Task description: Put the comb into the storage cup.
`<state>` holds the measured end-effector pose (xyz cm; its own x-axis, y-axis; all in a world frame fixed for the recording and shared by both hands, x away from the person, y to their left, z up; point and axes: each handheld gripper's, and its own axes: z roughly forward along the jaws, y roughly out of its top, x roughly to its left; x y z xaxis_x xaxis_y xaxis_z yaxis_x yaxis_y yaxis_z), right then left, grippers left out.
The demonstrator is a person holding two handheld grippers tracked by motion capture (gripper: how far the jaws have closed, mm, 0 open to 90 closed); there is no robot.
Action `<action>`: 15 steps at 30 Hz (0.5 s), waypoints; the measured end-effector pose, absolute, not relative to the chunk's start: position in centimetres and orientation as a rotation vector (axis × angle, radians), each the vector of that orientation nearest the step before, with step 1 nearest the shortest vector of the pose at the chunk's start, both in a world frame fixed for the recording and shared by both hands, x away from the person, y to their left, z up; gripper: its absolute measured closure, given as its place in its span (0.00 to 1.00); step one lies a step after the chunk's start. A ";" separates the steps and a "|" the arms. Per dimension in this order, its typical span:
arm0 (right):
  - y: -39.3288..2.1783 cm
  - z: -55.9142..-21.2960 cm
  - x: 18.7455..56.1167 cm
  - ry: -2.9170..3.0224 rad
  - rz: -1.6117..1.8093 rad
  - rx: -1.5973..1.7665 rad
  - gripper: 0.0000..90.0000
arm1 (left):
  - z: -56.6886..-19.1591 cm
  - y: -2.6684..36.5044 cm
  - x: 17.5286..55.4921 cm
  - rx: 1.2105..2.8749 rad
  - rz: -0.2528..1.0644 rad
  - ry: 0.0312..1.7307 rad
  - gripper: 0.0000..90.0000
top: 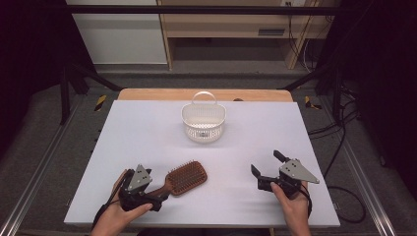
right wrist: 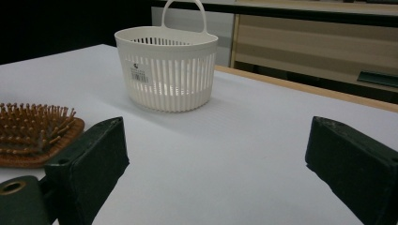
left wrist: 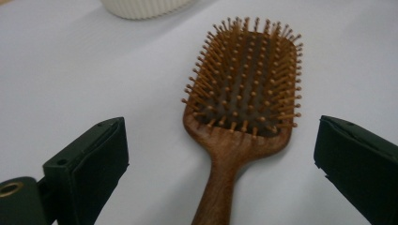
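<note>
Left gripper (left wrist: 220, 154) jaws spread wide astride hairbrush (left wrist: 244, 93) handle, right gripper (top: 268, 169) released; off-centre closure could twist brush flat on desk (top: 147, 128).

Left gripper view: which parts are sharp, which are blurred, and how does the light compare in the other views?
Left gripper view: hairbrush bristles sharp, near jaws soft. Right gripper view: basket sharp, casting a faint shadow. High view: table evenly bright, surroundings dark.
</note>
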<state>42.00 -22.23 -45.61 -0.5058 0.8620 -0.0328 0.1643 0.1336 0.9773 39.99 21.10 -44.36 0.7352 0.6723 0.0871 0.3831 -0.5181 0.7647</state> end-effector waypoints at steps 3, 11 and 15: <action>-22.1 -45.7 42.1 1.790 1.421 0.990 0.06 | -44.7 20.7 40.0 2.220 0.469 0.766 0.04; -22.1 -45.7 42.0 1.792 1.425 0.991 0.06 | -44.9 19.4 40.3 2.327 0.428 0.720 0.04; -22.1 -45.7 42.0 1.794 1.424 0.990 0.06 | -44.8 19.3 40.7 2.349 0.404 0.722 0.04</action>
